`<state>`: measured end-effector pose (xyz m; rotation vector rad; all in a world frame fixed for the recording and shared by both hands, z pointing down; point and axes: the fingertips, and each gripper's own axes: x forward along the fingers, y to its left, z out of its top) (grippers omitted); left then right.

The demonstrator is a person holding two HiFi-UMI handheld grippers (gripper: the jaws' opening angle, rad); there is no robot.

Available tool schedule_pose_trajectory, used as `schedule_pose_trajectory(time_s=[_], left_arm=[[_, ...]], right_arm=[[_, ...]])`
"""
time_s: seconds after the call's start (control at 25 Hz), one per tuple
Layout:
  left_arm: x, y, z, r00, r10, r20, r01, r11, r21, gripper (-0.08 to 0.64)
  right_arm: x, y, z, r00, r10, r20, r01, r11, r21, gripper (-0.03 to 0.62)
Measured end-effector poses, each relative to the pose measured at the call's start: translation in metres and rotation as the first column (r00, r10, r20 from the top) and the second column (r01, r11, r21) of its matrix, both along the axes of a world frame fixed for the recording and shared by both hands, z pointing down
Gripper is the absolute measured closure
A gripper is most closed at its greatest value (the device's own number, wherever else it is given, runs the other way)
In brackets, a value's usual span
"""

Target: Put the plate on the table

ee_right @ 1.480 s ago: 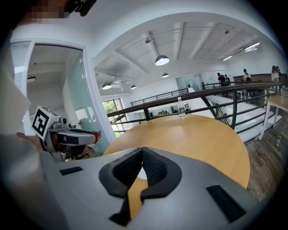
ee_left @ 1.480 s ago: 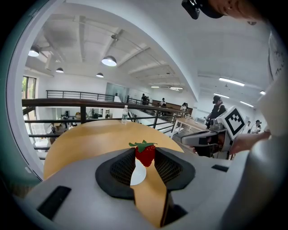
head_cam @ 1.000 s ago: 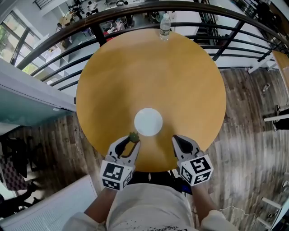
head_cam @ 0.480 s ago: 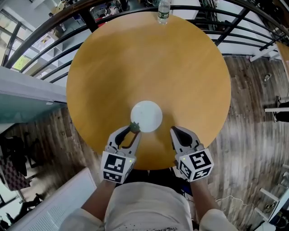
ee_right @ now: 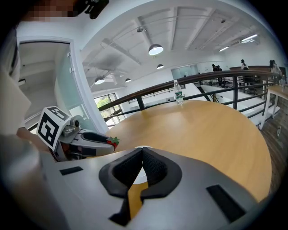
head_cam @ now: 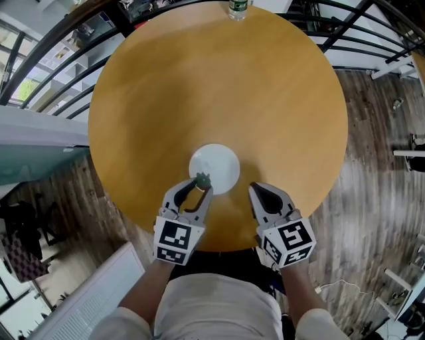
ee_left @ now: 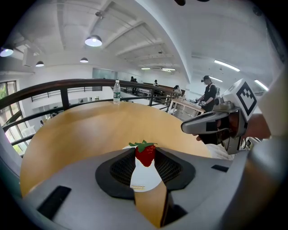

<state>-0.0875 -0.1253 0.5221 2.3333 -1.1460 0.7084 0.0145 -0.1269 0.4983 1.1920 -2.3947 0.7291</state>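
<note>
Open hall, white ceiling, round lamps, wood-plank floor [head_cam: 372,166]. Round tan table [head_cam: 219,80] under both claws, dark railing [ee_left: 67,84] beyond. White plate [head_cam: 222,165] flat on table, round, no long axis, just ahead of left gripper [head_cam: 197,188], ahead-left of right gripper [head_cam: 264,194]. Bottle [head_cam: 237,8] upright, far ahead. Left clamped on strawberry [ee_left: 145,153], leaves up. Right jaws together, empty.

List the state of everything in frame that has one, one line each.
left tongs: shut on the strawberry, at the plate's near rim
strawberry: whole, gripped between the tong tips, leaves up
right tongs: shut, empty, beside the plate
plate: flat on the table, no food on it
bottle: upright at the table's far edge
</note>
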Motion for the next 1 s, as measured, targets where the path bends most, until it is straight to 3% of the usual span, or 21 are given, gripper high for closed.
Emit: schedule_pose_trajectory(time_s=[0.64, 0.84, 1.0], left_arm=[[0.005, -0.013, 0.057, 0.989, 0.088, 0.117, -0.084, 0.996, -0.033, 0.413], [0.008, -0.018, 0.069, 0.971, 0.141, 0.195, -0.137, 0.990, -0.032, 0.413], [0.013, -0.022, 0.078, 0.964, 0.167, 0.208, -0.159, 0.986, -0.052, 0.413]], right_arm=[[-0.005, -0.003, 0.035, 1.000, 0.006, 0.009, -0.006, 0.999, -0.041, 0.572], [-0.005, 0.000, 0.038, 1.000, 0.013, 0.015, -0.012, 0.998, -0.053, 0.572], [-0.002, -0.002, 0.041, 1.000, 0.023, 0.017, -0.021, 0.998, -0.059, 0.572]])
